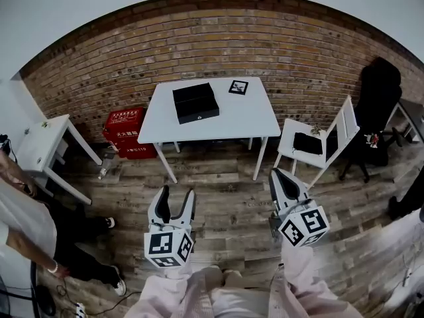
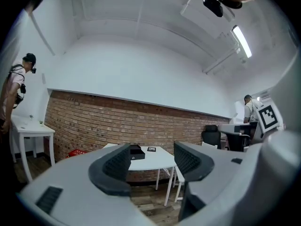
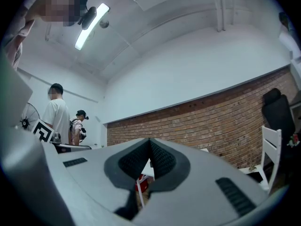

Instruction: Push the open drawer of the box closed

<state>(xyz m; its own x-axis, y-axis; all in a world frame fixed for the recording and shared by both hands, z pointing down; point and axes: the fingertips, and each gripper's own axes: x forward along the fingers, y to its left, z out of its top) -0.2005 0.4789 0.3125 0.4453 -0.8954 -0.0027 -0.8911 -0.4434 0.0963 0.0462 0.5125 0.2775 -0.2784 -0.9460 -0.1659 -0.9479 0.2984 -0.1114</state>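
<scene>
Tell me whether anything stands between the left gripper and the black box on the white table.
Nothing visible does. Only bare wooden floor lies between the open left gripper and the white table bearing the black box; the white chair stands off to the table's right.

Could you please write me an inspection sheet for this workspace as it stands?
Surface: white table on a wood floor.
Job's things: black box on the table, left of centre; drawer state unclear from here.
Clutter: marker card behind the box.
Grippers: left gripper open, empty; right gripper shut, empty; both short of the table.
Cables: cable on the floor, far left.
Surroundings: brick wall, red crate, chair, side table, person.
</scene>
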